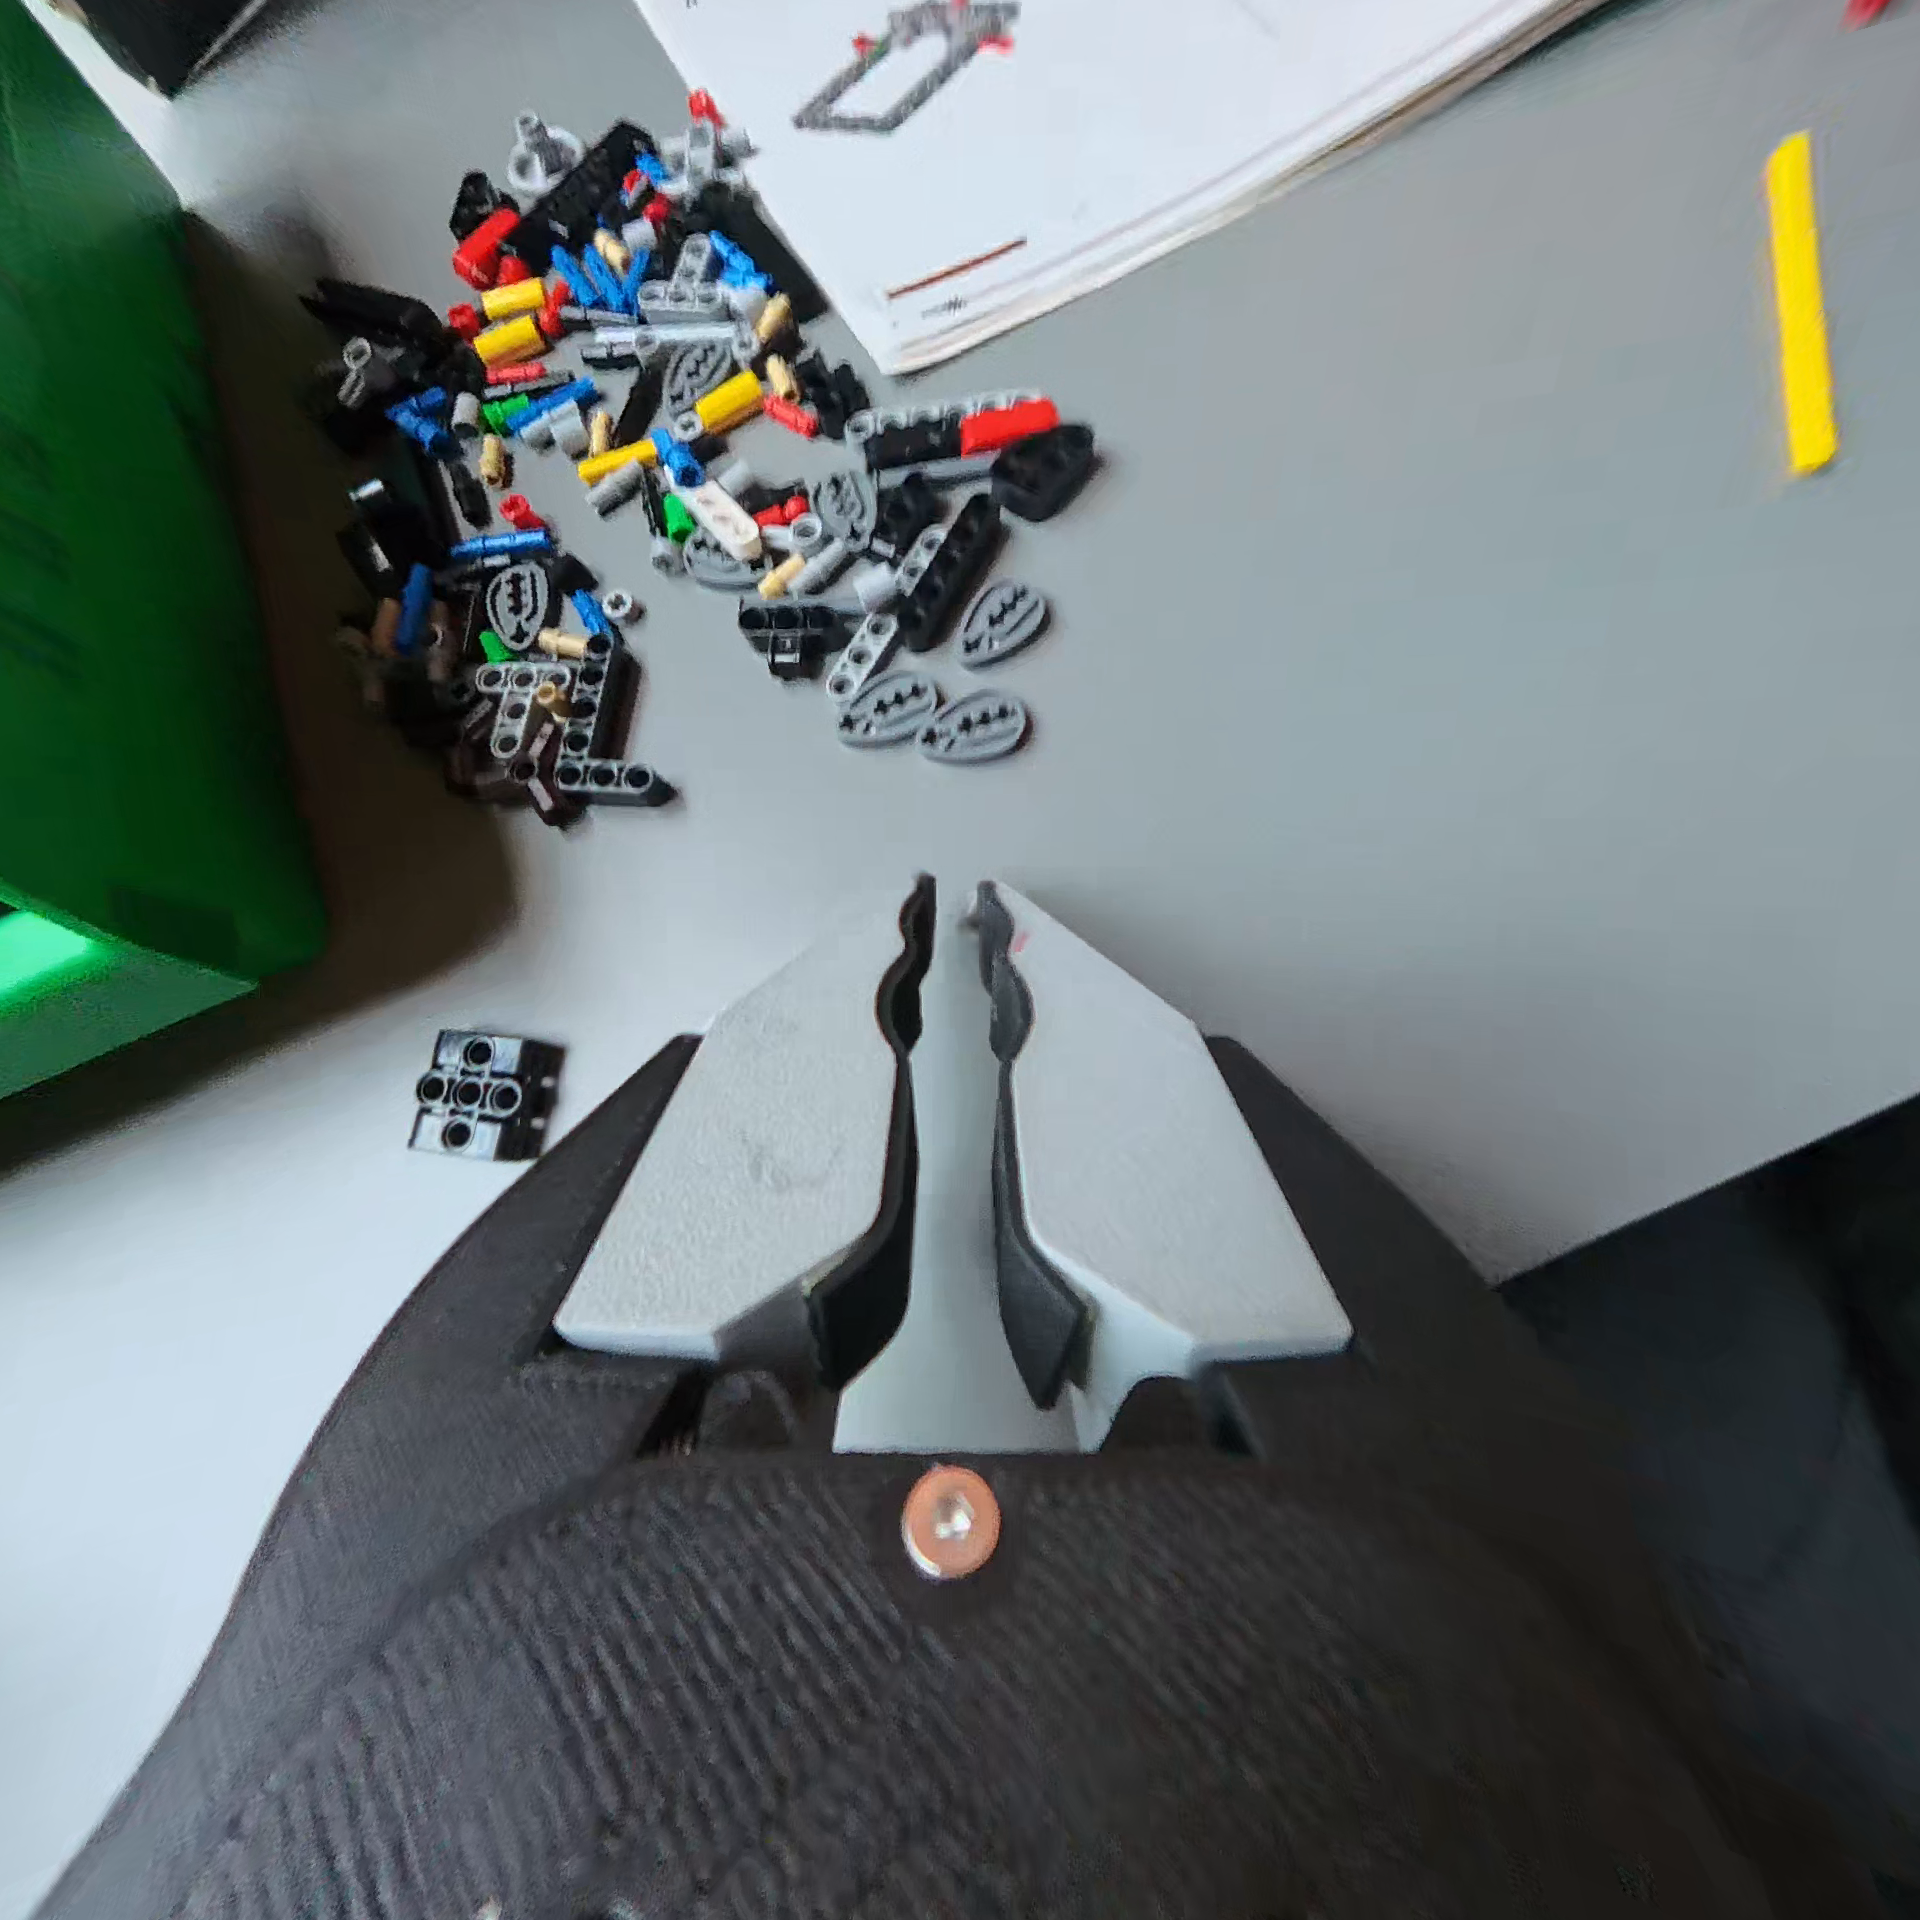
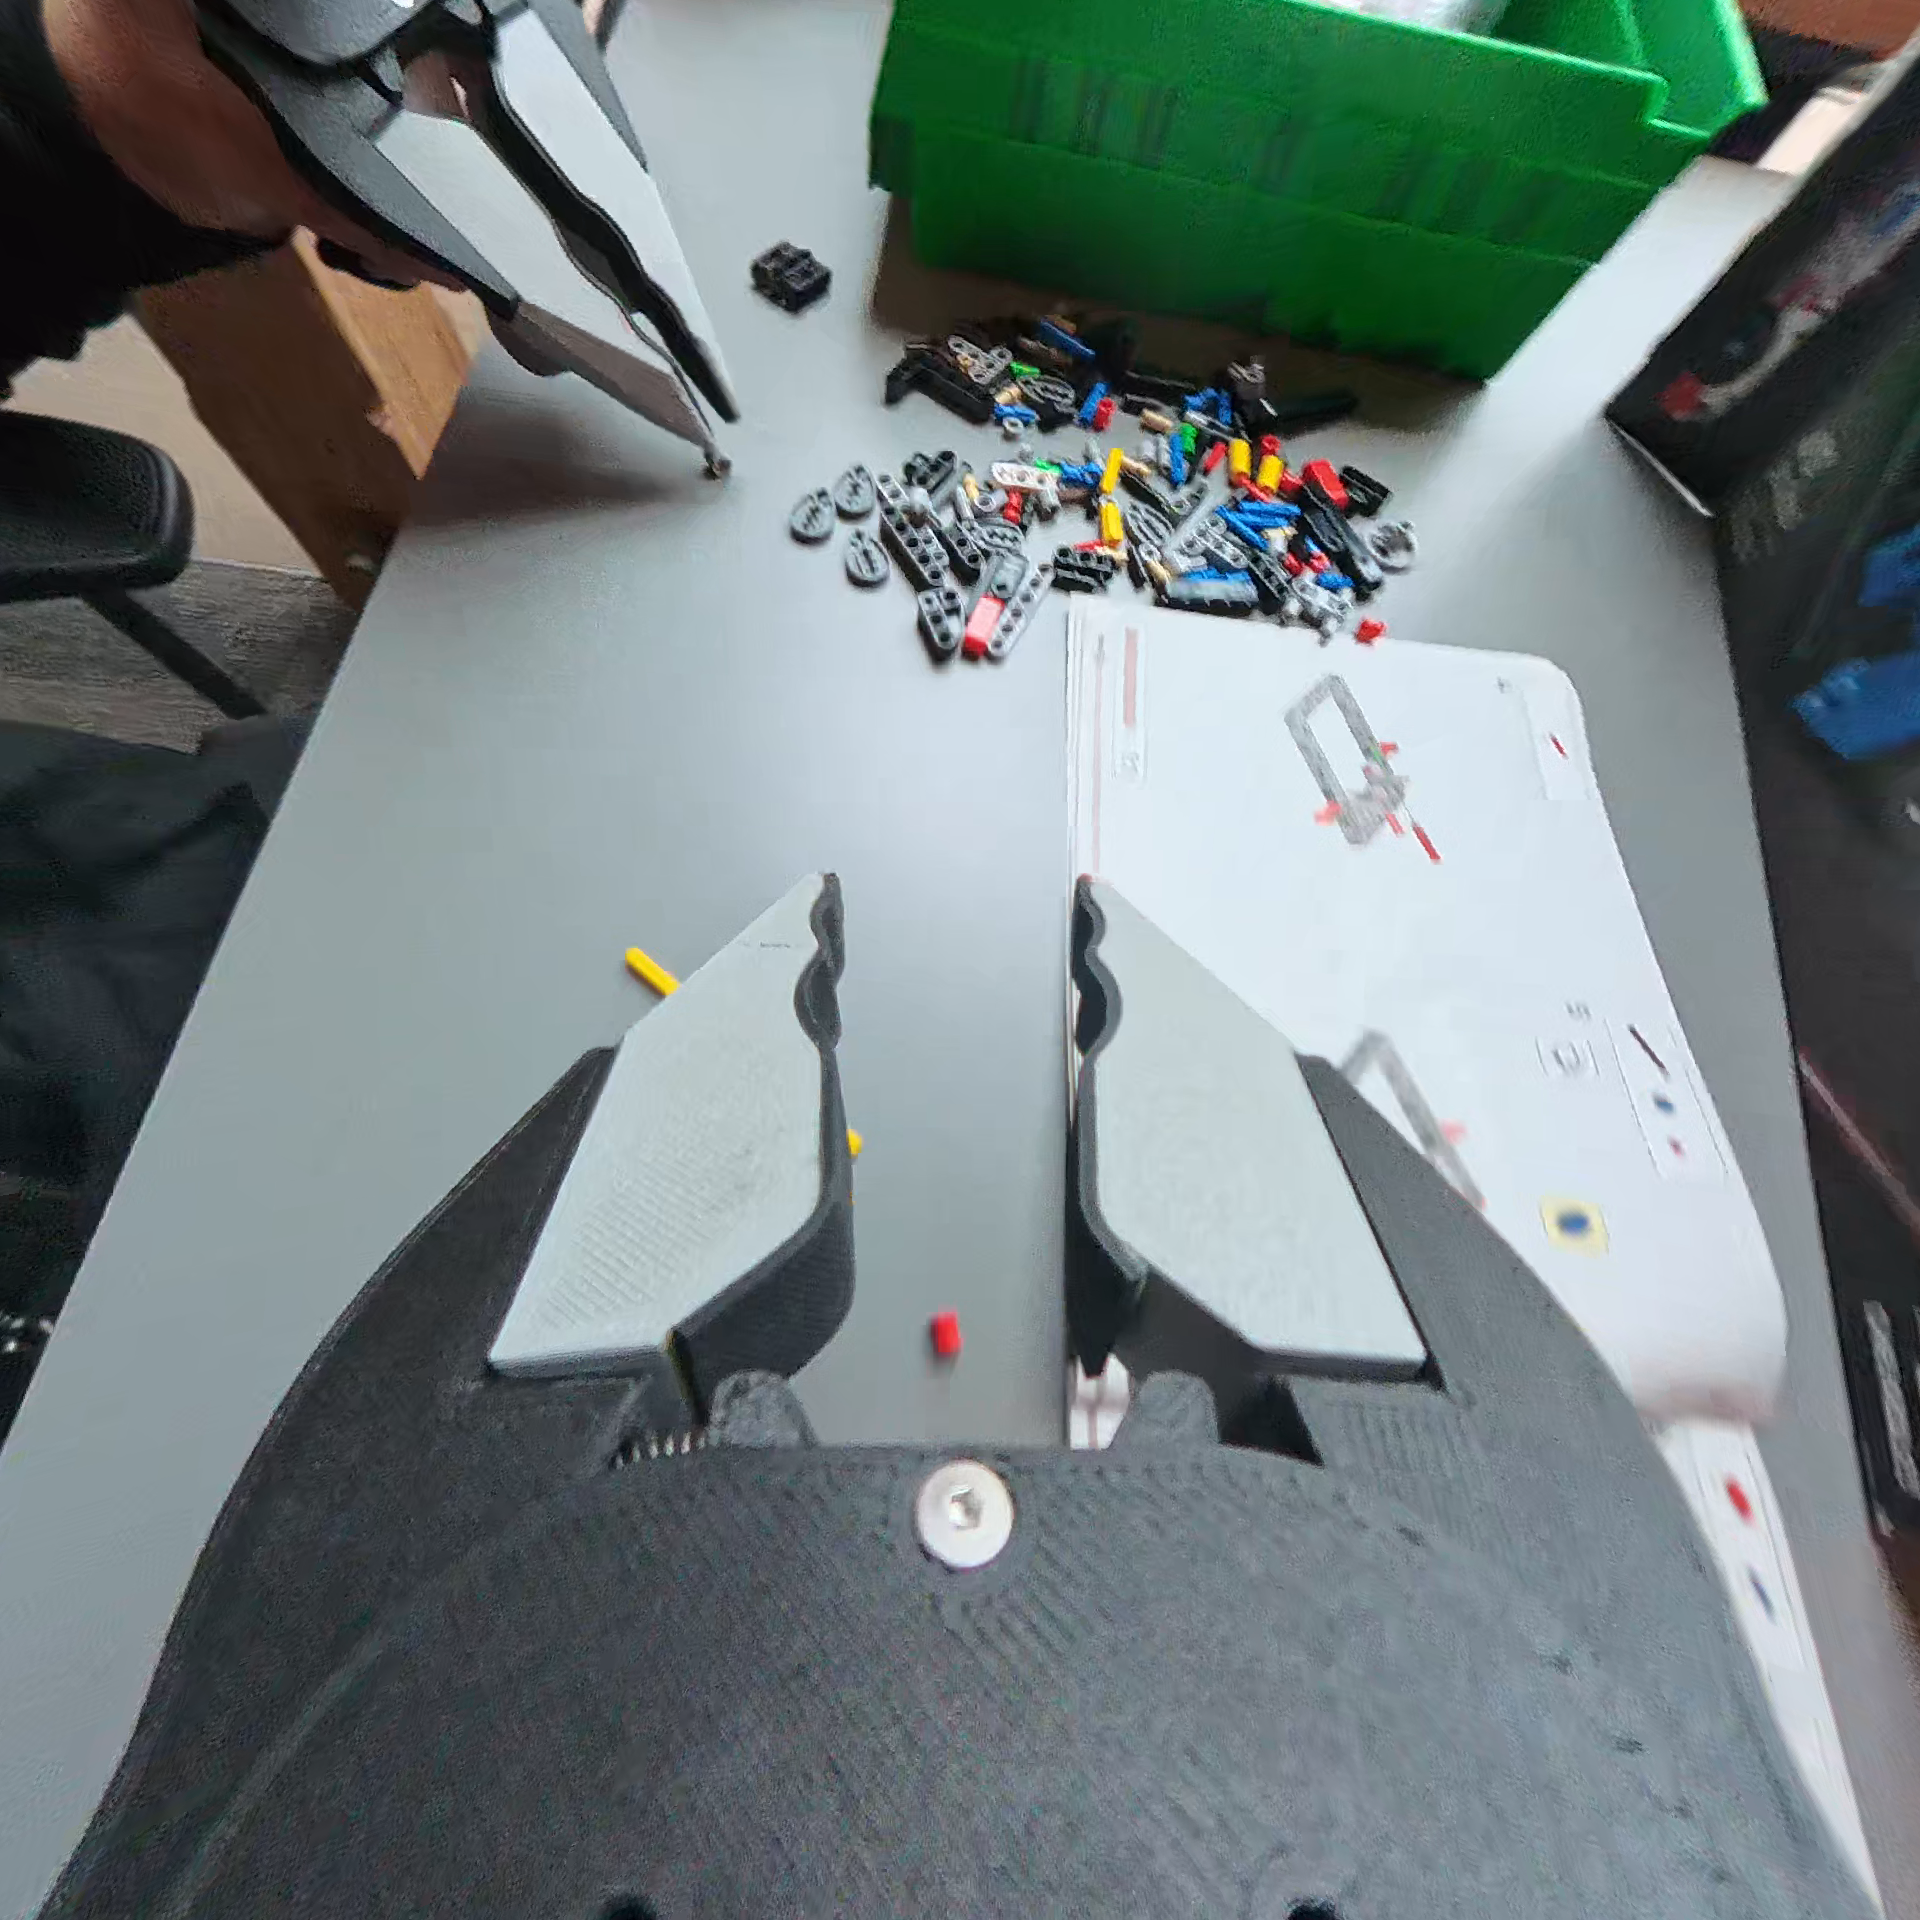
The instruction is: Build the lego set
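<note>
A pile of loose Lego Technic pieces (image 1: 644,468) lies on the grey table (image 1: 1351,727); it also shows in the right wrist view (image 2: 1122,499). A black square connector piece (image 1: 483,1091) lies apart, left of my left gripper (image 1: 951,894). That gripper is shut, with only a thin gap and nothing clearly between the tips, and hovers short of the pile. It also shows in the right wrist view (image 2: 717,447). My right gripper (image 2: 956,894) is open and empty above the table. A small red piece (image 2: 943,1333) lies between its fingers. A yellow axle (image 2: 649,968) is partly hidden under its left finger.
An open instruction booklet (image 2: 1351,935) lies right of the right gripper and also shows in the left wrist view (image 1: 1039,156). A green bin (image 2: 1247,156) stands behind the pile. A dark box (image 2: 1818,364) stands at the right. The table edge (image 1: 1558,1236) is near. My right fingertips sit around 25 cm from my left ones. My right gripper is the nearer one to the yellow axle (image 2: 649,968): about 10 cm, against 20 cm. My left wrist view (image 1: 1804,434) looks at it from another angle.
</note>
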Tool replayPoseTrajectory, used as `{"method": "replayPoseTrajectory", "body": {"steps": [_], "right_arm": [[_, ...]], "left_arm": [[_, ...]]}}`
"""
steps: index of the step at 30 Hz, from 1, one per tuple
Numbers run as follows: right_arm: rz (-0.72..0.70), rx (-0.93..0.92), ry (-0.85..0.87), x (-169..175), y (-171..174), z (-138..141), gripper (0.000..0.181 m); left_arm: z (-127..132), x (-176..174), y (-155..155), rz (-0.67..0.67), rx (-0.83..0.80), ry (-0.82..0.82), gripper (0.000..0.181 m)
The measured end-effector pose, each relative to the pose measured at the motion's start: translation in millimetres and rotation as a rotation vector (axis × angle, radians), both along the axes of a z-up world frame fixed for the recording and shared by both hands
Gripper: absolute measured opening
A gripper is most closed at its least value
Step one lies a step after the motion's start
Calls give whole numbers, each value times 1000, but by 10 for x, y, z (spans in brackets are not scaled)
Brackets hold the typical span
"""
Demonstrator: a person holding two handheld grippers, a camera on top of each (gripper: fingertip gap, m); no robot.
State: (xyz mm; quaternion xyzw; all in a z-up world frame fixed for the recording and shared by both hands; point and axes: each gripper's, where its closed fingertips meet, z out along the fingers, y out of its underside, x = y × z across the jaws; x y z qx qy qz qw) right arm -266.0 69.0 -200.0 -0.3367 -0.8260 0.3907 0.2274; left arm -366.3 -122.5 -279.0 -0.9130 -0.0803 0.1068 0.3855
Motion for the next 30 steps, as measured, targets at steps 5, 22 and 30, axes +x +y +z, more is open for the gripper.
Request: {"method": "replayPoseTrajectory", "body": {"steps": [5,22,30], "right_arm": [[-167,-36,116,480,521,198,38],[-552,-38,341,1727,1977,88,27],[-509,-111,306,1677,1905,-143,27]], "left_arm": [[-85,-124,116,26,11,-3,6],[-61,-593,57,239,-113,318,6],[-61,-603,72,253,-120,323,6]]}}
